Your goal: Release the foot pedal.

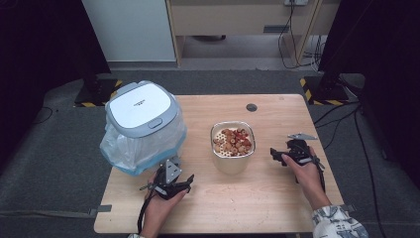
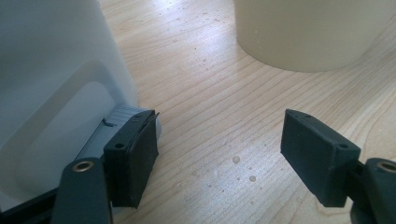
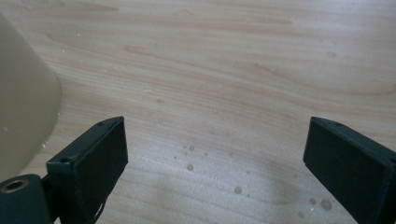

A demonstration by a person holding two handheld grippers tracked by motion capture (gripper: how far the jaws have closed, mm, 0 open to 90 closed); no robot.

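Wooden table [image 1: 277, 198]: pale, straight-grained top with rounded corners, lying beneath both grippers and dotted with small droplets between the right gripper's jaws in the right gripper view.

Waste bin [image 1: 141, 124]: rounded-square body with a white lid in a grey-blue frame, lined with a crinkled translucent plastic bag; it stands just beyond the left gripper [image 1: 171, 182], and in the left gripper view its smooth white wall [image 2: 51, 93] sits beside the left jaw, which appears to touch the bin's grey base trim.

Cream container [image 1: 233, 146]: smooth, matte, rounded-square tub standing between the two grippers, holding a perforated insert heaped with reddish-brown and tan nut-like pieces [image 1: 234, 141]. Its wall rises ahead of the left gripper in the left gripper view [image 2: 313, 32] and at the left edge of the right gripper view [image 3: 23, 121].

Left gripper: black jaws spread wide, released, nothing between them but bare wood.

Right gripper [image 1: 287, 152]: held low over the table to the container's right, jaws spread wide and empty, grasping nothing.
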